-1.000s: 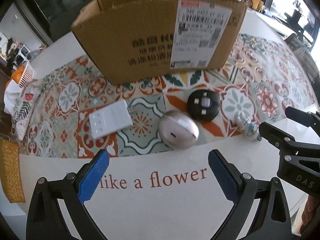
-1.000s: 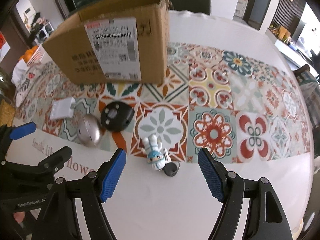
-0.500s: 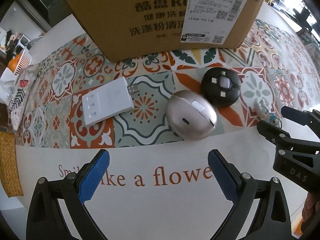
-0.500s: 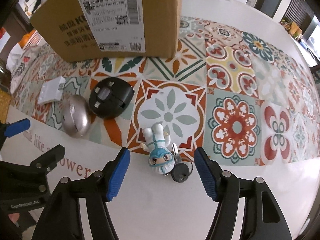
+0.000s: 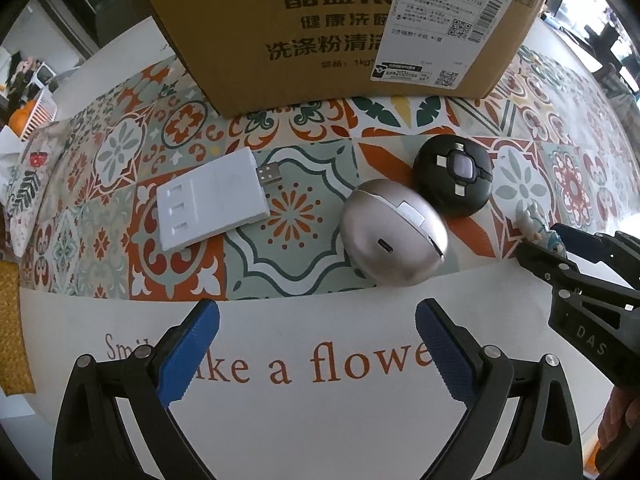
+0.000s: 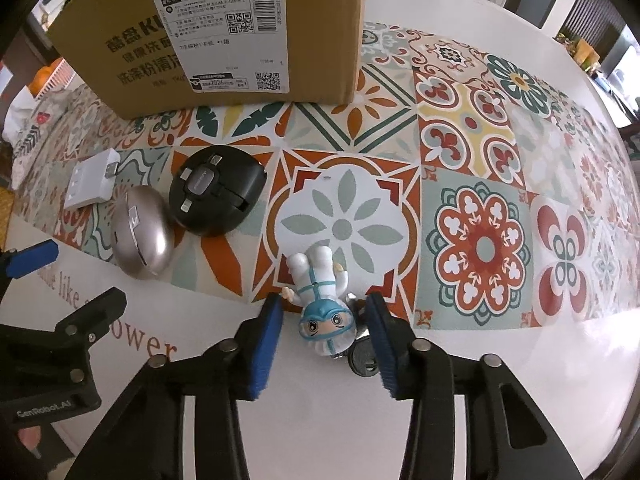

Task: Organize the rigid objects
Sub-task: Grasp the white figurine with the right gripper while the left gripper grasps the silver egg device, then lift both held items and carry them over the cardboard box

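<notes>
A white-and-blue figurine keychain lies on the tablecloth between the blue pads of my right gripper, which is open around it, not touching. Its black key fob lies by the right finger. A silver egg-shaped mouse, a round black cable reel and a white USB hub lie ahead of my open, empty left gripper. The figurine shows at the right of the left wrist view.
A large cardboard box stands behind the objects on the patterned tablecloth. A basket with oranges sits at the far left edge. The right gripper's black frame shows beside the left one.
Both grippers have moved forward and lower toward the objects. The right gripper's fingers have narrowed and now flank the figurine. The left gripper stays wide open.
</notes>
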Tool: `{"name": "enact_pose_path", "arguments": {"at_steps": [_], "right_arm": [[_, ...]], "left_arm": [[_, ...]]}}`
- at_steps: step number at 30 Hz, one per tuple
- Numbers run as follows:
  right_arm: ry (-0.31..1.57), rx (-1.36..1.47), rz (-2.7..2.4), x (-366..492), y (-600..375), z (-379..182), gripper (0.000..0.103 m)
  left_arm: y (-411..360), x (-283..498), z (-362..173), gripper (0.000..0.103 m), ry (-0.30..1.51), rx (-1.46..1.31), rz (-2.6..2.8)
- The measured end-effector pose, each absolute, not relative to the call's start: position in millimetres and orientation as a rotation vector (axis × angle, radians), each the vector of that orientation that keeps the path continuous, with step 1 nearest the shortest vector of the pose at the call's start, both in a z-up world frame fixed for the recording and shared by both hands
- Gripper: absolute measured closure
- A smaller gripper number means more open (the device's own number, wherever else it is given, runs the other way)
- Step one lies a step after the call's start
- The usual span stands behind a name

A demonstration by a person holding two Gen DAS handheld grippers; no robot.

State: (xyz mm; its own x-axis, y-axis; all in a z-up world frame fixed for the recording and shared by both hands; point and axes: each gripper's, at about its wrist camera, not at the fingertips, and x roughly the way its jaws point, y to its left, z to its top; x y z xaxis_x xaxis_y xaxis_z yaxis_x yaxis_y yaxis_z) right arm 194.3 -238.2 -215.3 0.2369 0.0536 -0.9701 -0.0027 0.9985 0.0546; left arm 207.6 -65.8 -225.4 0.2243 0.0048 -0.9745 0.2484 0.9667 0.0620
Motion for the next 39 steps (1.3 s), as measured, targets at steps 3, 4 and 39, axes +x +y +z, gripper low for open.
{"name": "enact_pose_path", "arguments": {"at_steps": [3, 4, 39], "right_arm": [[1.322, 0.06, 0.037, 191.8, -239.9, -214.0, 0.071], [1.319, 0.068, 0.037, 190.8, -240.8, -213.7, 0.071], [1.275, 0.182, 0.021, 182.6, -257.7, -190.5, 0.071]], "left_arm": [[-67.5, 209.4, -225.5, 0.003, 1.329, 0.223, -0.184], [-68.7, 209.7, -225.1, 0.003, 1.326, 0.225, -0.192], [-111.3, 238.6, -252.8, 0.04, 1.297, 0.222, -0.336]]}}
